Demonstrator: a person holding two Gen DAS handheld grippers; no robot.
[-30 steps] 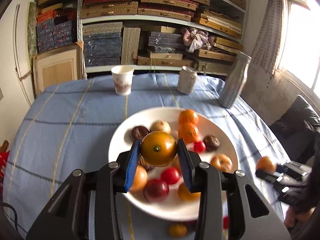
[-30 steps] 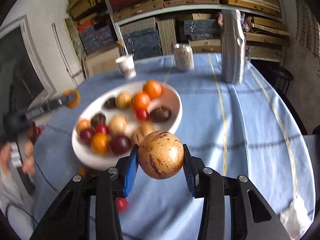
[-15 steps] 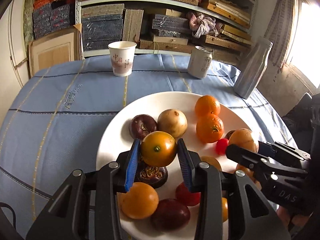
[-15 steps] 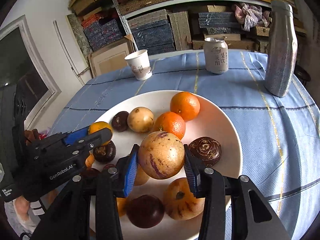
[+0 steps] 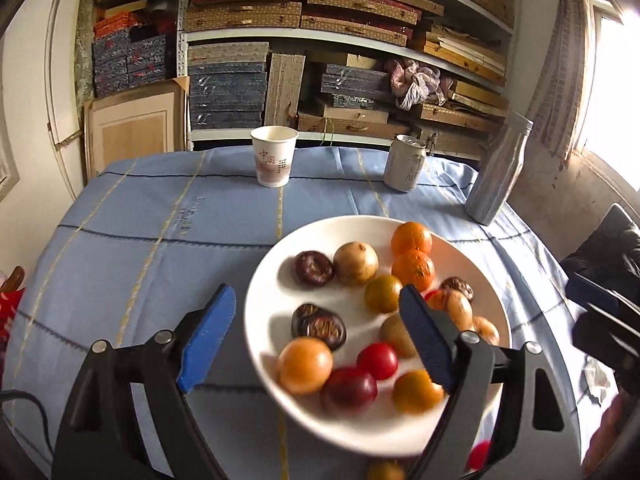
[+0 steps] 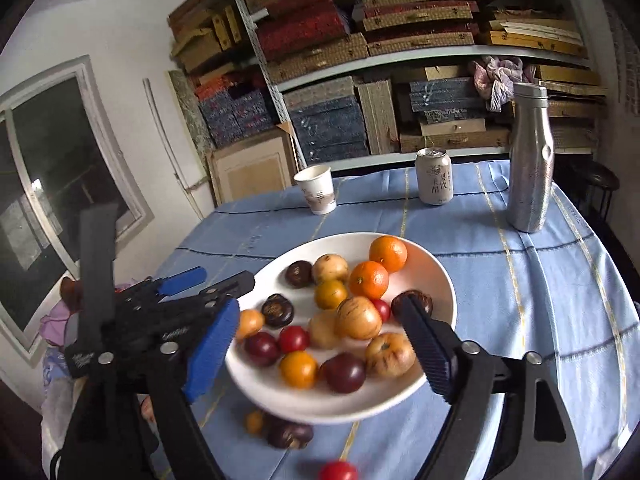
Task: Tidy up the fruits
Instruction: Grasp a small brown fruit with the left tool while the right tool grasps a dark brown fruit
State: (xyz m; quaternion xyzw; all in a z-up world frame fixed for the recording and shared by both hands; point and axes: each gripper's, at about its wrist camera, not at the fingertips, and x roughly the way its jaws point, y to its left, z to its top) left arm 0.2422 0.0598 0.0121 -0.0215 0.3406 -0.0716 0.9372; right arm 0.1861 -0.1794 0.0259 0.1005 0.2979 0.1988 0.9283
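The fruits [image 6: 358,317] lie heaped on the white plate [image 6: 442,280] at centre frame, on the blue cloth [image 6: 540,280]; a few more [image 6: 290,434] sit on the cloth below the plate's near rim. Both the left gripper [image 5: 316,336] and the right gripper [image 6: 320,344] hover over the plate, jaws opening wide, nothing clamped. Cup [image 6: 316,190], can [image 6: 434,176] and bottle [image 6: 530,156] stand along the top.

A cluttered household storeroom is showing itself here: white metal shelving [image 5: 304,34] is sagging with stacked woven and patterned flat boxes [image 5: 228,96], while a round table under a blue checked cloth [image 5: 168,216] is standing near a bright window [image 5: 616,80].
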